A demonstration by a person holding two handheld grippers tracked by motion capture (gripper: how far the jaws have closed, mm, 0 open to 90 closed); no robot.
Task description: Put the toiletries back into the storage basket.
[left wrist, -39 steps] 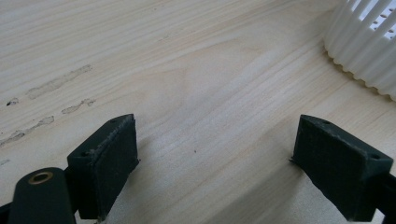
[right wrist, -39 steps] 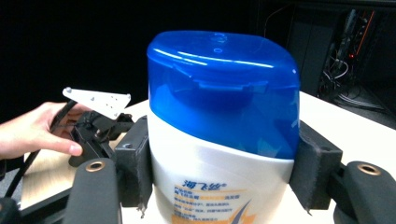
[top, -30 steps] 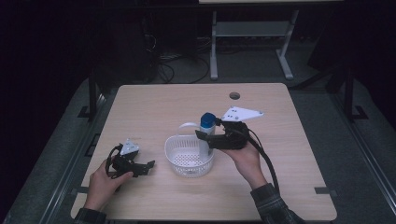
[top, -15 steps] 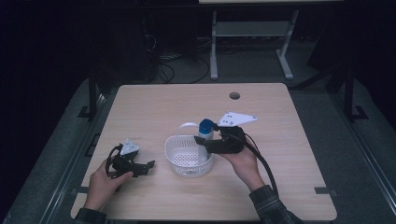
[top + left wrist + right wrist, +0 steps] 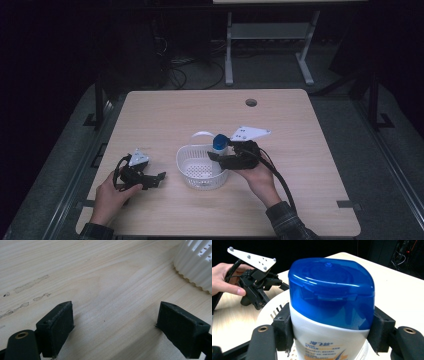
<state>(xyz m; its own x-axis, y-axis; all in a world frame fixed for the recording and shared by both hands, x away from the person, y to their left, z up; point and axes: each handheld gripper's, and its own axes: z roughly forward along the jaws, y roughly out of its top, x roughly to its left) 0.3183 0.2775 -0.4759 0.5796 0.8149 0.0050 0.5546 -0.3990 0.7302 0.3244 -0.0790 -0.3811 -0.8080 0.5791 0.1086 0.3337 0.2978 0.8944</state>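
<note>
**Bottle lowered at basket rim**

Since the earlier frame the right gripper (image 5: 218, 156) has come down with the bottle (image 5: 219, 143), clamped just below its blue cap, over the near-right rim of the white basket (image 5: 192, 170). Left gripper (image 5: 159, 178) rests beside the basket, jaws apart, nothing between them.

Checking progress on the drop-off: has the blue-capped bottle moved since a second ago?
Yes. The bottle, clamped in the right claw, has come down toward the white basket, now at its right rim.
</note>
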